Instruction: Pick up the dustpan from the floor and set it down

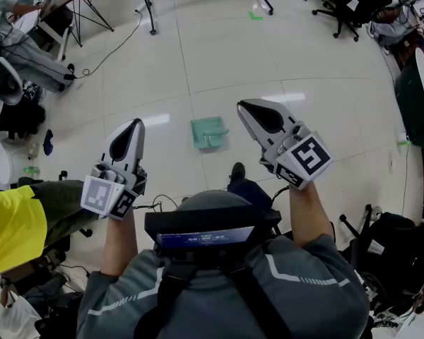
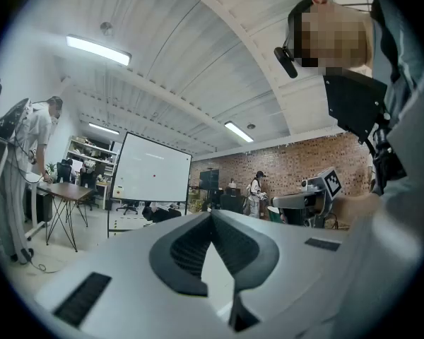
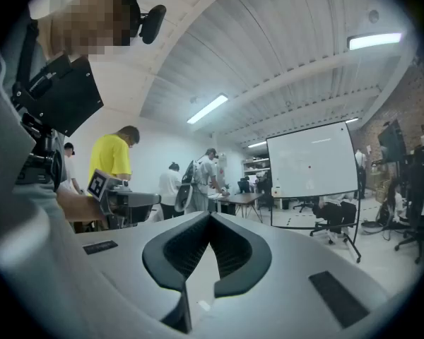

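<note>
Green dustpan (image 1: pixel 209 132) lies on the tiled floor (image 1: pixel 318 126), between and below both grippers, touching neither. Left gripper (image 1: pixel 136 123) and right gripper (image 1: pixel 242 106) are held level, jaws closed together, empty.

A white screen (image 2: pixel 152 177) on a stand anchors the room — left of it, a wooden table (image 2: pixel 67 191) with a person (image 2: pixel 34 131) bent over it; right of it, a brick wall (image 2: pixel 297 167); above it, a strip light (image 2: pixel 99 50); below it, pale floor (image 2: pixel 78 235).
</note>
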